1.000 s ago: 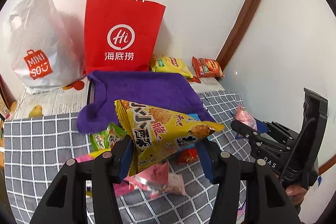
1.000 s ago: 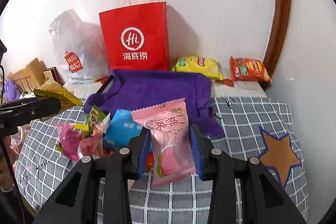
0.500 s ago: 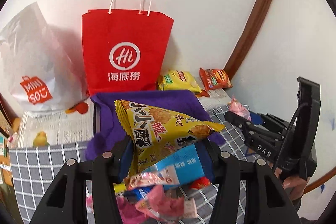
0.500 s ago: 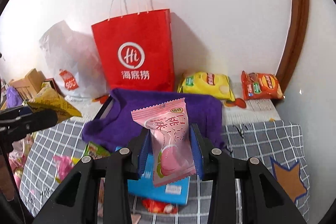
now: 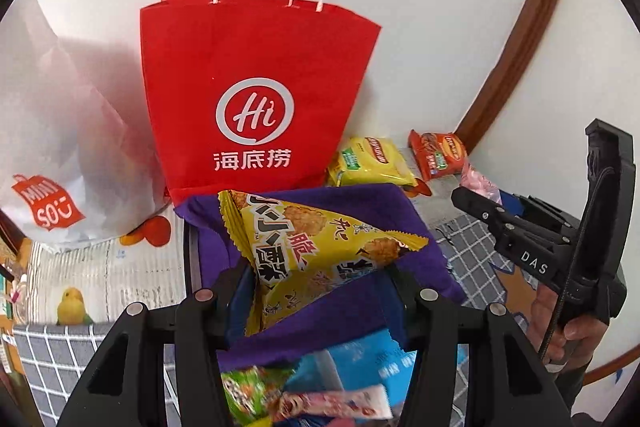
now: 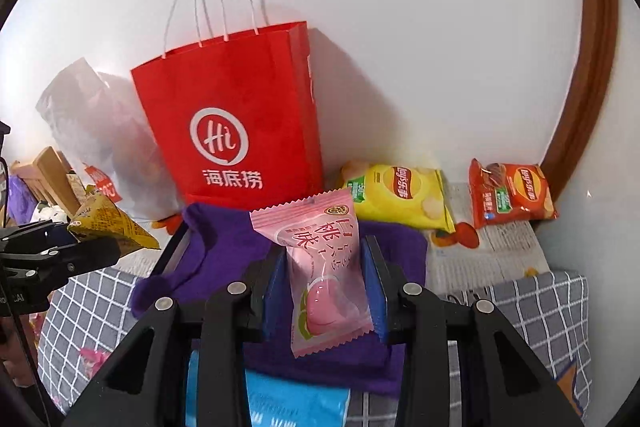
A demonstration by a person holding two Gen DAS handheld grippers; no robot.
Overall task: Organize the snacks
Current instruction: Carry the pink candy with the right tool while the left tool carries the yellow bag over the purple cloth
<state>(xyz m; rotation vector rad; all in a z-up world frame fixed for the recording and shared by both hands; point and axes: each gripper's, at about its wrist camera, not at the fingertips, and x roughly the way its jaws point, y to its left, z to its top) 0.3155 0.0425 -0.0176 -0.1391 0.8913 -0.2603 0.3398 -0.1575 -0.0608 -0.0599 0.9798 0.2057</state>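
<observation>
My left gripper (image 5: 320, 283) is shut on a yellow triangular snack packet (image 5: 316, 243) and holds it above the purple cloth bag (image 5: 360, 203). My right gripper (image 6: 324, 287) is shut on a pink peach candy packet (image 6: 324, 267), also above the purple cloth bag (image 6: 224, 247). The right gripper shows in the left wrist view (image 5: 476, 205) at the right, with the pink packet (image 5: 478, 181). The left gripper (image 6: 80, 245) shows at the left of the right wrist view with the yellow packet (image 6: 108, 223). A red paper bag (image 5: 256, 95) stands upright behind the cloth bag, against the wall.
A white MINISO plastic bag (image 5: 52, 163) stands left of the red bag. A yellow chip bag (image 6: 400, 195) and an orange-red chip bag (image 6: 512, 195) lie by the wall at the right. Several loose snacks (image 5: 320, 379) lie on the grey checked cloth (image 6: 532, 307) below the grippers.
Both grippers have moved forward and up toward the red paper bag with their packets held. The loose snack pile has dropped to the bottom of both views.
</observation>
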